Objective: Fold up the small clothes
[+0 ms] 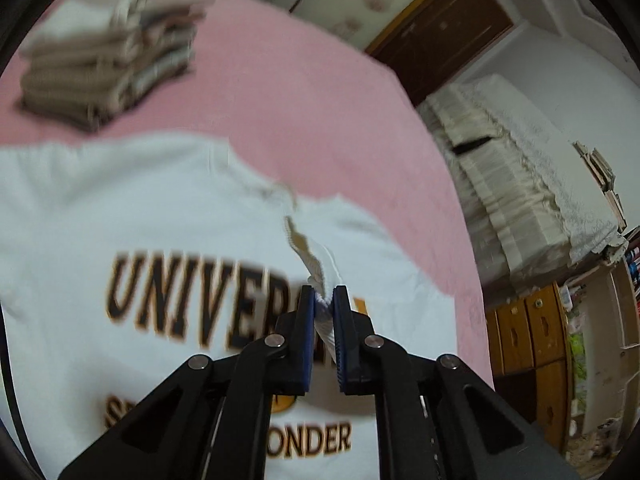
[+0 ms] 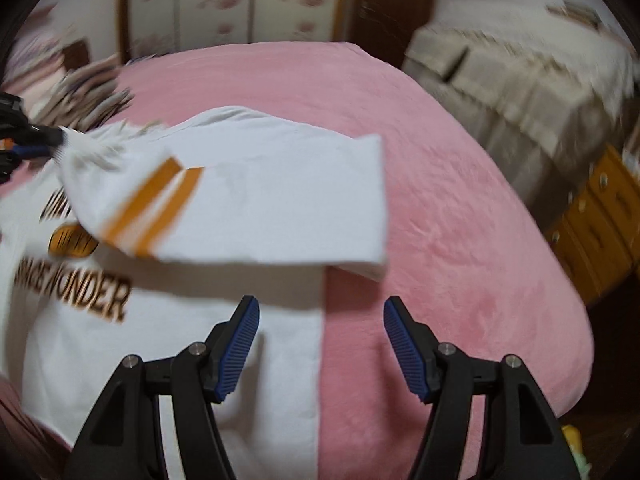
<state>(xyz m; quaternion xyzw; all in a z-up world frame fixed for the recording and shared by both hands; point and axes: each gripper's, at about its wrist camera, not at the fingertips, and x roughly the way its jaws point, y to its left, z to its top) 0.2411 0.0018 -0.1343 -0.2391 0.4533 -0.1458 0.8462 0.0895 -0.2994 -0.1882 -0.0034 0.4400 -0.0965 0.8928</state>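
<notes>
A white sweatshirt (image 1: 120, 216) with dark "UNIVERSITY" lettering lies front up on the pink bed (image 1: 304, 112). My left gripper (image 1: 324, 300) is shut on the ribbed cuff of its sleeve and holds it up over the chest print. In the right wrist view the sleeve (image 2: 256, 200), with two orange stripes, is folded across the sweatshirt (image 2: 208, 352), and the left gripper (image 2: 60, 140) shows at the far left edge holding the cuff. My right gripper (image 2: 320, 312) is open and empty, above the sweatshirt's right edge on the bed (image 2: 440, 240).
A stack of folded clothes (image 1: 108, 60) sits on the bed at the far left. A covered sofa (image 1: 520, 184) and wooden drawers (image 1: 532, 332) stand to the right of the bed. A flowered wardrobe (image 2: 240, 4) is behind.
</notes>
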